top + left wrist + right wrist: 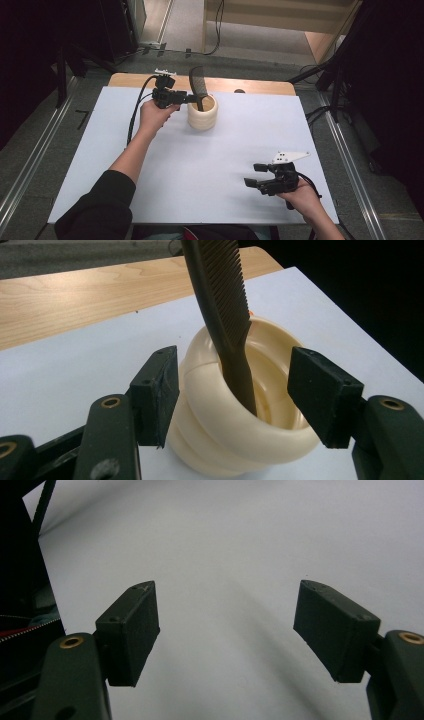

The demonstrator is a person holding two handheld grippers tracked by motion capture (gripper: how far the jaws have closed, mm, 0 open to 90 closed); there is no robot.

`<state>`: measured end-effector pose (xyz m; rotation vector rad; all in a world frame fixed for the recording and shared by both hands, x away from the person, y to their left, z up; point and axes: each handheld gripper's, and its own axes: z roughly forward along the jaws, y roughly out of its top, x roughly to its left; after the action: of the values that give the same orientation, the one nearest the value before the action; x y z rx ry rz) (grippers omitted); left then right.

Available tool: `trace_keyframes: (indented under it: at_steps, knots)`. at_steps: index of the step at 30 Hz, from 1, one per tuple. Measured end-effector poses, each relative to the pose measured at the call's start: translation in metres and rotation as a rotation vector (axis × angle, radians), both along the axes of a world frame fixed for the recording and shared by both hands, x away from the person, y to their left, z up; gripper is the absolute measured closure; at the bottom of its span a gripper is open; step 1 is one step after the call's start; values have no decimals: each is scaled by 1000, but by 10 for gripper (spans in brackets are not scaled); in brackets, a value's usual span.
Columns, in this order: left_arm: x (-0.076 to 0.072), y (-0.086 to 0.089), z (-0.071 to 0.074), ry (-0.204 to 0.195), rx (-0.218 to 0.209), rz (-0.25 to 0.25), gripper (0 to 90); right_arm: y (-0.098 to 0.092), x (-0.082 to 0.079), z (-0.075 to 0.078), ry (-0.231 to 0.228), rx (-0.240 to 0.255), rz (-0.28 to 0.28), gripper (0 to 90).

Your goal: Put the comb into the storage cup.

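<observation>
A dark comb (pixel 198 86) stands handle-down in a cream ribbed cup (pixel 203 114) at the back of the white table (pixel 200 165). In the left gripper view the comb (pixel 220 305) leans against the rim of the cup (pixel 235 430), teeth facing right. My left gripper (pixel 192 98) sits level at the cup's left side, open; its pads stand apart on either side of the comb's handle without touching it. My right gripper (pixel 256 175) rests near the front right of the table, open, with bare white surface between its pads (pixel 132 630).
A strip of bare wooden tabletop (pixel 250 86) runs behind the white sheet. Cables and dark stands lie on the floor around the table. A grey three-cornered plate (pixel 290 157) tops the right gripper.
</observation>
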<state>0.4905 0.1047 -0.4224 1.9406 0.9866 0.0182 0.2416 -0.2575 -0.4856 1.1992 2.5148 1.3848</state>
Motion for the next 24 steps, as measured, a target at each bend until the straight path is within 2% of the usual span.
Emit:
trace_keyframes:
  at_steps: [4, 9, 11, 18, 22, 24]
  knots:
    - [-3, 7, 0, 11, -5, -1, 380, 0, 0, 0, 0, -1, 0, 243]
    - [-6, 16, -2, 46, -34, -10, 369, 1, 0, -1, 4, -2, -2, 243]
    - [-8, 19, -3, 38, -38, -10, 370, 1, 0, -1, 7, -2, -2, 243]
    - [-14, 28, -7, 53, -62, -17, 359, 1, 0, -2, 9, -4, -2, 243]
    - [-18, 31, -9, 70, -96, -34, 338, 1, 0, -2, 11, -7, -3, 243]
    - [-21, 32, -10, 68, -94, -50, 320, 1, 0, -2, 11, -7, -4, 243]
